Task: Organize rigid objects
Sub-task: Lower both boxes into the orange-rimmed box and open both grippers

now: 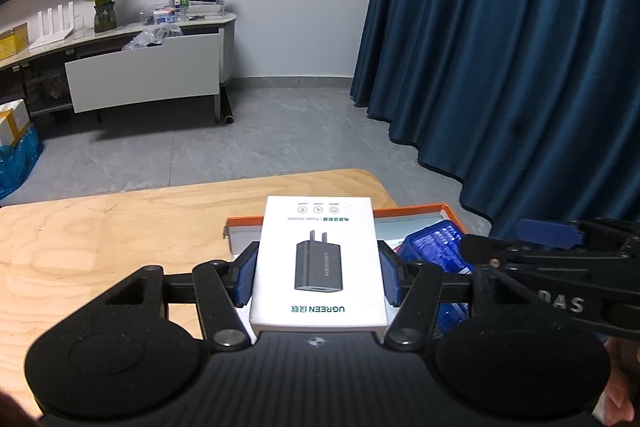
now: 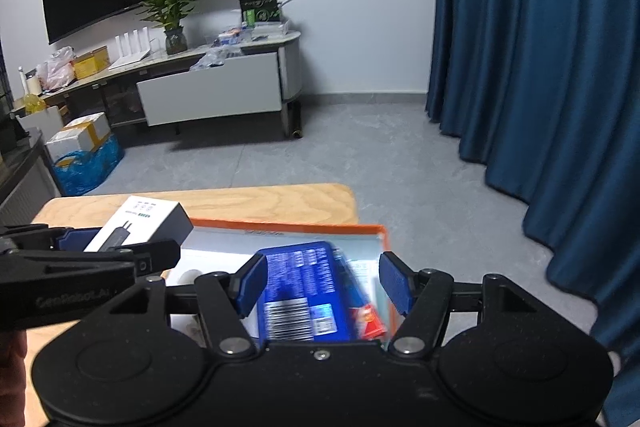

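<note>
Left tool (image 1: 318, 273): white adapter box (image 1: 318, 259) pinched. Right tool (image 2: 326, 283): spread around blurred blue pack (image 2: 300, 291); orange tray (image 2: 382, 233) partly hidden at 12 o'clock.

My L wrist cam sits low behind the left tongs (image 1: 318, 273), facing fwd over the bench (image 1: 120, 227). R cam does likewise, just to its right. Both share the orange tray (image 2: 376, 231), curtain (image 1: 500, 47), TV cabinet (image 2: 208, 95).

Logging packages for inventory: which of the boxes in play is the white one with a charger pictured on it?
The UGREEN power adapter box, clamped in the left tongs; the other package is blue, lying in the orange tray.
</note>
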The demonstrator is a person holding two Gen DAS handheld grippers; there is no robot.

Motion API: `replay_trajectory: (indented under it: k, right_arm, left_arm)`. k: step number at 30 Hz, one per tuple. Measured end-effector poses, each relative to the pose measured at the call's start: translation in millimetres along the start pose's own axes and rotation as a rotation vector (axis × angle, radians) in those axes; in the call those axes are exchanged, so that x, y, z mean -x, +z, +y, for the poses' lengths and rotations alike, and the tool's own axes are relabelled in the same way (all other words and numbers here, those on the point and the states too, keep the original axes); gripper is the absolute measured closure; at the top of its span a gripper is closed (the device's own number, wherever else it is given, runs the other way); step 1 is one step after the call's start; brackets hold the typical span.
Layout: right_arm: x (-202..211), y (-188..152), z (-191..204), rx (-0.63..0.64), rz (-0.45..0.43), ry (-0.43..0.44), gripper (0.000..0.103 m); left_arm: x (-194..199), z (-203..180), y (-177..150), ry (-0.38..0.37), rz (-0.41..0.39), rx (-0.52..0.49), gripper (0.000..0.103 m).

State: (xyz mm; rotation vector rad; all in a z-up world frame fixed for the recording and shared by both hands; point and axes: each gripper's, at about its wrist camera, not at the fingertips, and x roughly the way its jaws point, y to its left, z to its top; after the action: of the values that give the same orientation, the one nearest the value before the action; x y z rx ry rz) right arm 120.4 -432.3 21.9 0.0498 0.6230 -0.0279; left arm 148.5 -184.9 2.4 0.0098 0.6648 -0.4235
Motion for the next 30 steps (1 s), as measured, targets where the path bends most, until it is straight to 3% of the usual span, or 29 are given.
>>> replay_trajectory:
  k: [8, 11, 25, 30]
  right_arm:
    - [24, 3, -11, -0.018, -0.038, -0.038, 0.028]
    - [32, 3, -13, -0.015, -0.049, -0.042, 0.028]
    - [57, 0, -5, -0.010, -0.052, -0.016, 0.028]
    - [74, -13, 0, -0.002, -0.040, -0.008, 0.028]
  left_arm:
    - [-17, -9, 7, -0.078, 0.032, 0.004, 0.043]
    - [-21, -9, 6, -0.089, 0.058, 0.012, 0.033]
    - [16, -1, -1, -0.027, 0.039, 0.015, 0.027]
    - [50, -5, -14, 0.025, 0.016, 0.011, 0.013]
